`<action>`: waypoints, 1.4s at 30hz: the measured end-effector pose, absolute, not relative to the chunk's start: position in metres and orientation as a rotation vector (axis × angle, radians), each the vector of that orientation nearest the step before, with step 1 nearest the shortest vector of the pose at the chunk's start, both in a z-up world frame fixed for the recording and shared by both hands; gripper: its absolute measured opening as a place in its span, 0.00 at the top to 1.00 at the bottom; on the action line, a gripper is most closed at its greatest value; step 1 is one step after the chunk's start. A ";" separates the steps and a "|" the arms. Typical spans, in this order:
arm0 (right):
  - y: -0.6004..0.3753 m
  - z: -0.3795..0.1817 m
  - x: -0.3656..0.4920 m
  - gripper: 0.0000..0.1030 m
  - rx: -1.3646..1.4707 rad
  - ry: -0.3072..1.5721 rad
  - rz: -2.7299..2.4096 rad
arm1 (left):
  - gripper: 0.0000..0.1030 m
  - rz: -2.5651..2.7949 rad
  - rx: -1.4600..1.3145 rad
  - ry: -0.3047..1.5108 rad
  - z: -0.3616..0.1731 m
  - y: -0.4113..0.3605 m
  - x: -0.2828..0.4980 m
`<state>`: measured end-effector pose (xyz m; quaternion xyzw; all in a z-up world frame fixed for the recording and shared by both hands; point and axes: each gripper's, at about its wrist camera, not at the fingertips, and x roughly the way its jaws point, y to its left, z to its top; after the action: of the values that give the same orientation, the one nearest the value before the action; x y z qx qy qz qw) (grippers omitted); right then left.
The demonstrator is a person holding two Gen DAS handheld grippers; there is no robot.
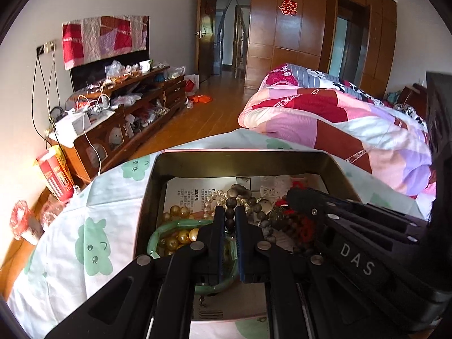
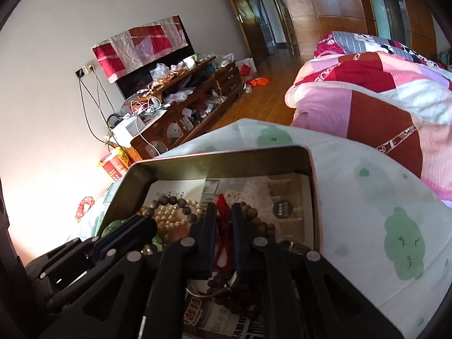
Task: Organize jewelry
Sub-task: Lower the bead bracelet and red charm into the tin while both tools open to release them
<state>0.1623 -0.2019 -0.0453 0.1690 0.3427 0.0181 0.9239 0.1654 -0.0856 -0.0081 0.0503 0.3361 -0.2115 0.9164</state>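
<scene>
Jewelry (image 1: 226, 214) lies heaped in an open tin (image 1: 158, 175) on the bed (image 1: 93, 203), over printed paper lining the bottom. Both tongs reach down into the heap side by side. The left tongs (image 1: 229, 212) are all but closed, with a strand of dark beads (image 1: 230, 214) running between the tips; it looks pinched, though I cannot be sure the pads truly bite. The right tongs (image 2: 223, 212) stand a crack apart around a red cord (image 2: 223, 206) beside brown wooden beads (image 2: 254, 217); whether they press it I cannot tell.

The strands cross each other: pearls (image 1: 210, 200), gold beads (image 1: 180, 237) and a green bangle (image 1: 169, 226) lie over and under the dark string. Lifting should be slow and straight up, one piece at a time, with the other tongs holding down whatever drags along. Grip a cord, not a round bead, which would likely slip out. Watch that the paper does not rise too.
</scene>
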 end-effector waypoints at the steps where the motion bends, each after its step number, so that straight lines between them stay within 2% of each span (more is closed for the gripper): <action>1: -0.202 -0.045 0.162 0.86 0.345 0.705 0.035 | 0.94 -0.434 0.107 0.688 -0.009 -0.085 0.166; 12: -0.199 -0.045 0.156 0.86 0.321 0.672 0.014 | 0.94 -0.440 0.128 0.674 -0.011 -0.088 0.164; 20: -0.206 -0.044 0.149 0.86 0.363 0.619 0.040 | 0.94 -0.497 0.015 0.682 -0.011 -0.072 0.171; 30: -0.234 -0.036 0.135 0.85 0.463 0.543 -0.034 | 0.94 -0.512 0.092 0.637 0.001 -0.097 0.175; 42: -0.241 -0.039 0.136 0.85 0.447 0.550 -0.094 | 0.94 -0.458 0.199 0.718 -0.014 -0.131 0.198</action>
<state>0.1360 -0.2411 -0.0389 0.2187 0.2690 -0.0462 0.9369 0.1975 -0.1314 -0.0141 0.0963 0.3475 -0.2218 0.9060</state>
